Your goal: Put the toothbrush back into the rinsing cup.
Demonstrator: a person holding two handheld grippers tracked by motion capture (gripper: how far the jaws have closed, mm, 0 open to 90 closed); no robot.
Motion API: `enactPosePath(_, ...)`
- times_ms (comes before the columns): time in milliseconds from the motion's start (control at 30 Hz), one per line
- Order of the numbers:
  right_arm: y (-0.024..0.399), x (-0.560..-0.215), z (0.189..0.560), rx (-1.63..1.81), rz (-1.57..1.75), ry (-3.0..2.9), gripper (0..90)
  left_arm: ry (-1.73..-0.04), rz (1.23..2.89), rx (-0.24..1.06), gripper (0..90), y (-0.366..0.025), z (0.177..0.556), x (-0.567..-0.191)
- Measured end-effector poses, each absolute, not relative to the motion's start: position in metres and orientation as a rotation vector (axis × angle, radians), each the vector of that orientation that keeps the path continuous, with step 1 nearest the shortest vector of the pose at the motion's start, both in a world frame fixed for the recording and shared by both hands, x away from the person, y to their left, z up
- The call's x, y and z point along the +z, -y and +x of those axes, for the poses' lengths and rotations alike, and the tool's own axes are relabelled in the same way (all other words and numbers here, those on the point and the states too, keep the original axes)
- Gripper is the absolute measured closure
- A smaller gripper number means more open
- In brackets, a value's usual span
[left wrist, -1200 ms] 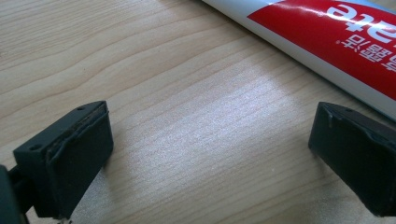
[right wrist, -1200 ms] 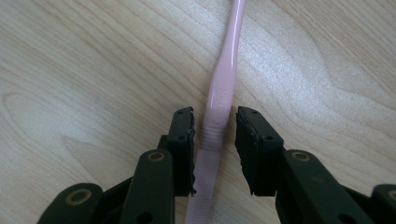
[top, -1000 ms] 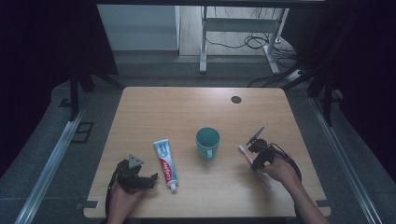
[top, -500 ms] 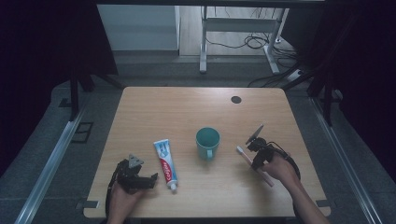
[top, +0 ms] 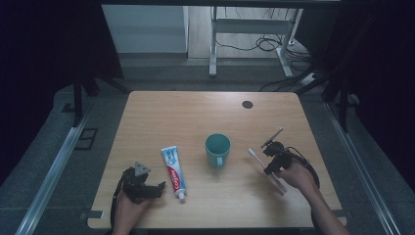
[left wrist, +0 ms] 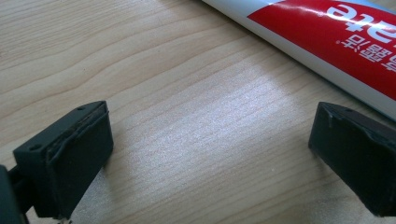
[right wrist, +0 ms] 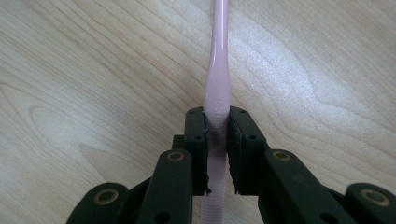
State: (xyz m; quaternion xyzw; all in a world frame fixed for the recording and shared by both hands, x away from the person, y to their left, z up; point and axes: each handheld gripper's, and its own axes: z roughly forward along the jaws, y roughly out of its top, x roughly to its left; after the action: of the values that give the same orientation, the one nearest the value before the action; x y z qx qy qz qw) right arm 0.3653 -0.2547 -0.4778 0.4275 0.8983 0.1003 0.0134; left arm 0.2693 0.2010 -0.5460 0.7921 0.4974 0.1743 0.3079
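Pale wooden surface (top: 205, 110), rectangular, standing on a grey floor with a dark surround.

High view. Count on the surface: one teal ceramic cup (top: 218, 149) with a handle, near the centre; one white, red and blue toothpaste tube (top: 174, 171), lying flat between the centre and the near left corner, cap toward the near edge; one pale pink plastic toothbrush (top: 266, 170), lying between the cup and the right edge, head toward the cup. One small dark round mark (top: 247, 104) sits near the far edge. The left gripper (top: 155, 188) rests near the near left corner, just beside the tube. The right gripper (top: 270, 169) is at the toothbrush handle. Two grippers, two hands.

Left gripper view. The jaws stand wide apart with bare wood between them. The tube (left wrist: 327, 37) crosses the upper right, just beyond the right-hand jaw; contact cannot be determined.

Right gripper view. The right gripper (right wrist: 217, 130) is clamped on the toothbrush (right wrist: 218, 70) at mid-handle; the shaft runs straight ahead above the wood grain. Whether the brush is clear of the surface cannot be determined.

Step in hand, as judged: grasp of the toothbrush is made, lift not confirmed. The next move probably calls for raising the brush, turning it upright and lowering it into the cup, keeping the grip firm, since a thin smooth handle may pivot between the pads.
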Motion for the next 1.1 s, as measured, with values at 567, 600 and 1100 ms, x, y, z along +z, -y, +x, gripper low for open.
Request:
enactPosePath(567,0.258,-0.451,0.362,0.494,1.277,-2.739,78.4,-1.315,2.094,0.461,0.0,-0.201,0.269,-0.546)
enactPosePath(600,0.258,-0.451,0.362,0.494,1.277,-2.739,78.4,-1.315,2.094,0.461,0.0,-0.201,0.269,-0.546)
enactPosePath(1100,0.255,-0.439,0.358,0.687,1.187,-2.685,78.4,-1.314,2.095,0.461,0.0,-0.201,0.269,-0.546)
